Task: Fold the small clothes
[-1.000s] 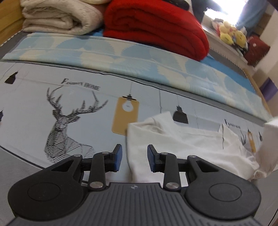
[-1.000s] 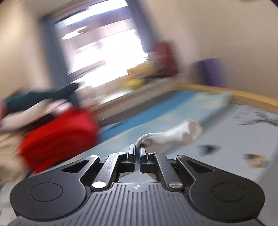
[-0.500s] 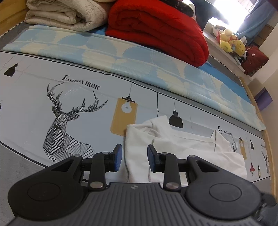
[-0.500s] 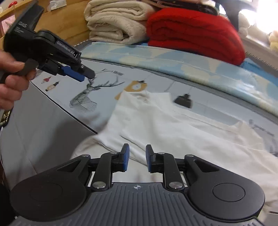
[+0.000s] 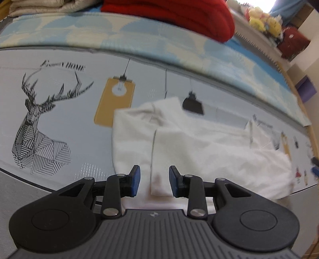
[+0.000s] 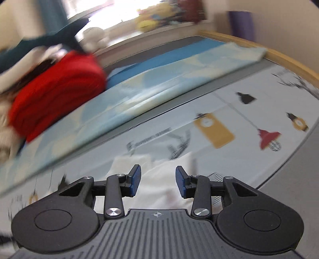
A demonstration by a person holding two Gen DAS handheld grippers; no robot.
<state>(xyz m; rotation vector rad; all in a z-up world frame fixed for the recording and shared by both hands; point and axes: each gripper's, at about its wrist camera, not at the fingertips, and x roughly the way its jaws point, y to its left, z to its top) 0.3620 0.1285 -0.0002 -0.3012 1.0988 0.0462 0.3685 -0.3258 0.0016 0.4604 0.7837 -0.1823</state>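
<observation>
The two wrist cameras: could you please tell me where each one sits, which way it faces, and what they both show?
Left wrist: sits on the left hand-held gripper, looking down along its parted fingers at the white garment on the printed bedsheet; no hand shows.
Right wrist: sits on the right hand-held gripper, looking over the garment's edge toward the window; its jaws are opening, pressing nothing.
Shared: the white garment, bedsheet, and red blanket.
</observation>
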